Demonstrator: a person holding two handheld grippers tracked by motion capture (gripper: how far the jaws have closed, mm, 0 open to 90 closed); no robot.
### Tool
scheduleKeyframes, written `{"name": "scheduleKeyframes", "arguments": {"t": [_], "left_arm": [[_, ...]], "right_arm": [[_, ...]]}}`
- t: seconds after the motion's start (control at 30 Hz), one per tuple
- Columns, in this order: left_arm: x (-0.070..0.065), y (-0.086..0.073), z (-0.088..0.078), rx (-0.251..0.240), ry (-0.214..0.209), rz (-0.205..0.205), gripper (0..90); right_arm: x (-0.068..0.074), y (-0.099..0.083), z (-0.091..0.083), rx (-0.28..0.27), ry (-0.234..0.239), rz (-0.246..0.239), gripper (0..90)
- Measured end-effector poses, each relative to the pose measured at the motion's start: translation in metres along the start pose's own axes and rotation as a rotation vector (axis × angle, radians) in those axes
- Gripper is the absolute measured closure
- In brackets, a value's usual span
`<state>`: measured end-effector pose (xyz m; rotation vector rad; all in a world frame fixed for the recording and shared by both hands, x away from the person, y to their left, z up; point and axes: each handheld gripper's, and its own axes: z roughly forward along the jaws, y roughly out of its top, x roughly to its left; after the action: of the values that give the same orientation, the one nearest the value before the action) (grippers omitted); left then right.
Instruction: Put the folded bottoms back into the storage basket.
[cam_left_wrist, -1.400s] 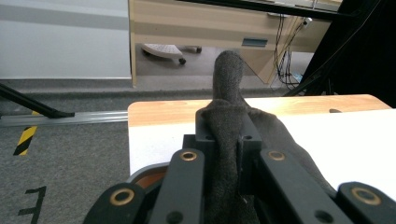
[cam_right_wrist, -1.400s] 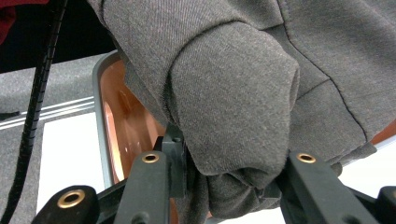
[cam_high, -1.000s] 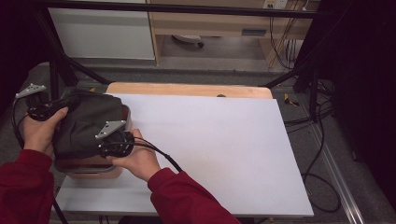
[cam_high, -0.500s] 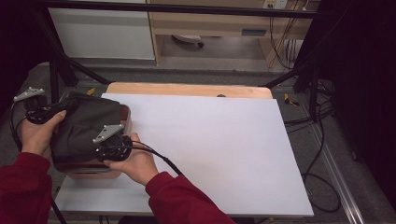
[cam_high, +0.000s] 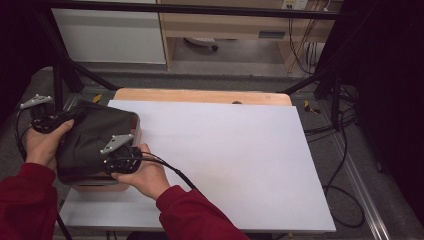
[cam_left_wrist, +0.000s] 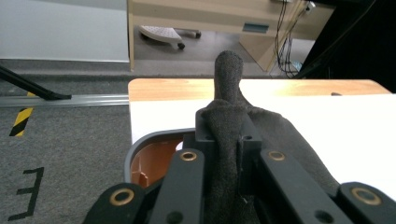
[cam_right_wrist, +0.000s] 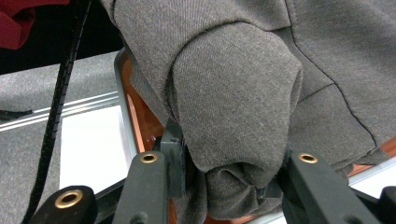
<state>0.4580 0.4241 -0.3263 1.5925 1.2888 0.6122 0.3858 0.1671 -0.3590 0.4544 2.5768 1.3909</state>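
A dark grey garment (cam_high: 90, 137) lies bunched over an orange bin with a grey rim (cam_high: 136, 122) at the table's left edge. My left gripper (cam_high: 70, 116) is at the garment's far left side, shut on a narrow fold of it. In the left gripper view the cloth (cam_left_wrist: 229, 116) stands up between the jaws of that gripper (cam_left_wrist: 229, 137), above the bin's rim (cam_left_wrist: 140, 144). My right gripper (cam_high: 111, 159) is at the near side, shut on a thick bundle of the same garment (cam_right_wrist: 261, 84). That bundle fills the gap in the gripper (cam_right_wrist: 229, 184), with the bin's rim (cam_right_wrist: 122, 93) behind.
A white sheet (cam_high: 225, 160) covers most of the wooden table (cam_high: 200, 95). Black frame legs (cam_high: 65, 75) stand at the back left, and cables (cam_high: 340, 165) lie on the floor to the right. A cable (cam_high: 170, 172) trails from the right gripper across the sheet.
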Motion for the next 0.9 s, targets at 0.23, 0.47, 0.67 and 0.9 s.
{"name": "scheduleKeyframes", "arguments": {"t": [0.23, 0.47, 0.67, 0.9], "left_arm": [[0.002, -0.001, 0.005, 0.009, 0.002, 0.008, 83.8], [0.000, -0.001, 0.010, 0.020, 0.010, 0.025, 83.7], [0.001, -0.001, 0.012, 0.024, 0.012, 0.028, 83.6], [0.002, -0.002, 0.014, 0.032, 0.007, 0.028, 83.4]], "right_arm": [[-0.002, -0.001, 0.004, 0.002, -0.004, 0.012, 62.6], [-0.005, -0.003, 0.007, 0.010, -0.003, 0.016, 62.4], [-0.005, -0.003, 0.008, 0.011, -0.004, 0.021, 62.2], [-0.006, -0.003, 0.009, 0.018, -0.004, 0.022, 61.8]]}}
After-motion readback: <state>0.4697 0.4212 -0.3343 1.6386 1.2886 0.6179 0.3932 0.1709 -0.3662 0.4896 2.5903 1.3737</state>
